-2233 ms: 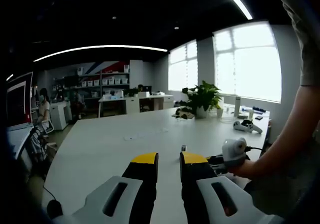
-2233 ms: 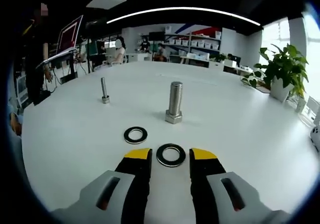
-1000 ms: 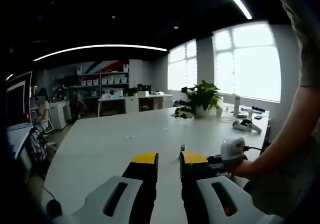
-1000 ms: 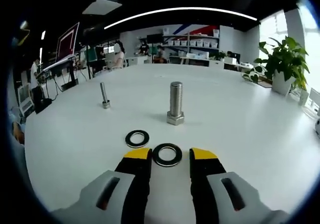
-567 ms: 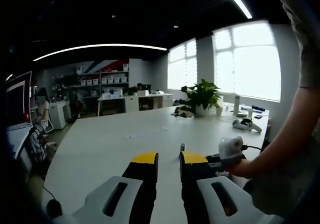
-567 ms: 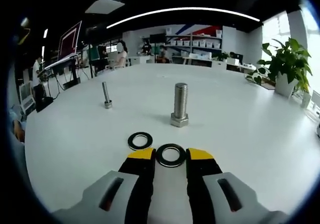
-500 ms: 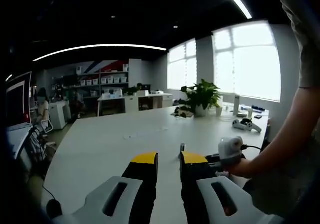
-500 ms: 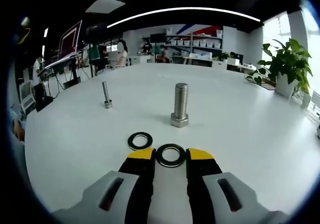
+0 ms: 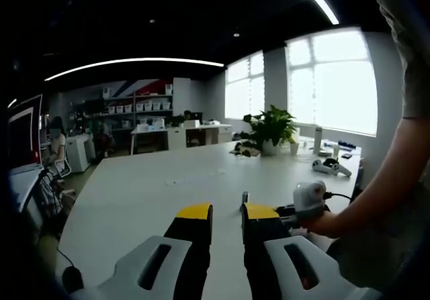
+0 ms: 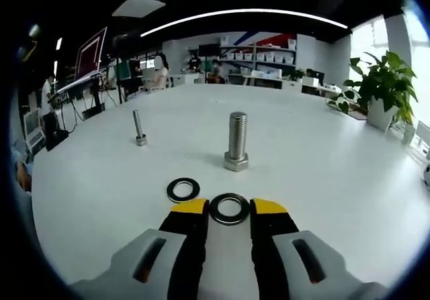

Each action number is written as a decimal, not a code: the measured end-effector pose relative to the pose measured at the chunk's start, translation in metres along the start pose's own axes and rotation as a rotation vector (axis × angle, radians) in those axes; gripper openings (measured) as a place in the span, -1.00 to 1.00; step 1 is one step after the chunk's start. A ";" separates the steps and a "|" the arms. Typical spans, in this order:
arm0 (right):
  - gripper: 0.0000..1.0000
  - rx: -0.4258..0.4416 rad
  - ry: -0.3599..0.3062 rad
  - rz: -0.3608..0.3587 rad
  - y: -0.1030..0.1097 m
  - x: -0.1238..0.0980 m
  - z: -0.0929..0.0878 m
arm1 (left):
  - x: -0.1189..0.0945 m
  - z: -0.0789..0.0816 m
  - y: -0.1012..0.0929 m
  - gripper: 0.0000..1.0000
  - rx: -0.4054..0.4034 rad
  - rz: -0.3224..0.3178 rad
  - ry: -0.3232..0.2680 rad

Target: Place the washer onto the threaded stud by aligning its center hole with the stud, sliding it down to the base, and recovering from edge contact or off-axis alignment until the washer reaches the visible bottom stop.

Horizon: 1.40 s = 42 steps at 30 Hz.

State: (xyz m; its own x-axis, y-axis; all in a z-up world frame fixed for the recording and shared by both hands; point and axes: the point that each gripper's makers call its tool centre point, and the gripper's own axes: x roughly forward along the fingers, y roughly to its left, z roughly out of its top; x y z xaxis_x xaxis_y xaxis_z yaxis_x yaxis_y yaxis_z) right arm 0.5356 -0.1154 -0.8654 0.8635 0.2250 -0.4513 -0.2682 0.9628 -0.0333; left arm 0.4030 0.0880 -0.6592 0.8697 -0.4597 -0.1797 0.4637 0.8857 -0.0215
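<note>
In the right gripper view, a dark steel washer [image 10: 229, 208] lies flat between the yellow tips of my right gripper [image 10: 229, 209], whose jaws press on its two sides. A thick threaded stud [image 10: 236, 142] stands upright on its hex base, straight ahead of the washer and well apart from it. A second washer [image 10: 183, 189] lies on the white table [image 10: 322, 172] just left of the held one. My left gripper [image 9: 228, 213] hovers over the table with a narrow gap and nothing in it. The right gripper [image 9: 292, 214] enters the left gripper view from the right, held by a person's hand [image 9: 329, 225].
A thin bolt [image 10: 138, 127] stands upright at the far left of the table. A potted plant [image 10: 381, 92] sits at the right edge, near a white controller [image 9: 330, 168]. People sit at desks and shelves beyond the table. A forearm [image 9: 390, 172] crosses the right side.
The right gripper's jaws have narrowed onto the washer since a second ago. The right view has shifted a little, so the stud sits slightly further left. The left gripper holds still.
</note>
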 end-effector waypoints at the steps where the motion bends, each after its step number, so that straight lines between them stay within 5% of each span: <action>1: -0.48 -0.003 -0.002 -0.001 -0.001 0.000 0.001 | 0.000 0.000 0.000 -0.70 0.000 0.000 -0.001; 14: -0.48 -0.003 -0.003 0.003 0.004 -0.002 0.007 | 0.000 0.001 0.000 -0.70 0.001 0.001 -0.004; 16: -0.63 -0.009 0.006 0.007 0.004 -0.003 0.003 | 0.000 0.002 0.000 -0.70 0.002 0.002 -0.004; 22: -0.53 -0.011 0.014 -0.002 0.001 0.004 -0.007 | -0.001 0.002 0.000 -0.69 0.002 0.002 -0.005; 28: -0.49 -0.015 -0.009 -0.025 -0.011 0.005 0.005 | -0.001 0.003 -0.001 -0.69 0.004 0.001 -0.007; 42: -0.42 -0.006 0.061 -0.010 -0.011 0.004 -0.004 | -0.002 0.003 0.002 -0.69 -0.006 0.008 -0.014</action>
State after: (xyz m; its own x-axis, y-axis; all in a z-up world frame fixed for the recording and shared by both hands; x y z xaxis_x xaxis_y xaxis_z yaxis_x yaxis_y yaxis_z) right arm 0.5401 -0.1261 -0.8705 0.8388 0.2054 -0.5043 -0.2620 0.9641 -0.0431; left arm 0.4031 0.0899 -0.6555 0.8758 -0.4533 -0.1657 0.4556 0.8898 -0.0261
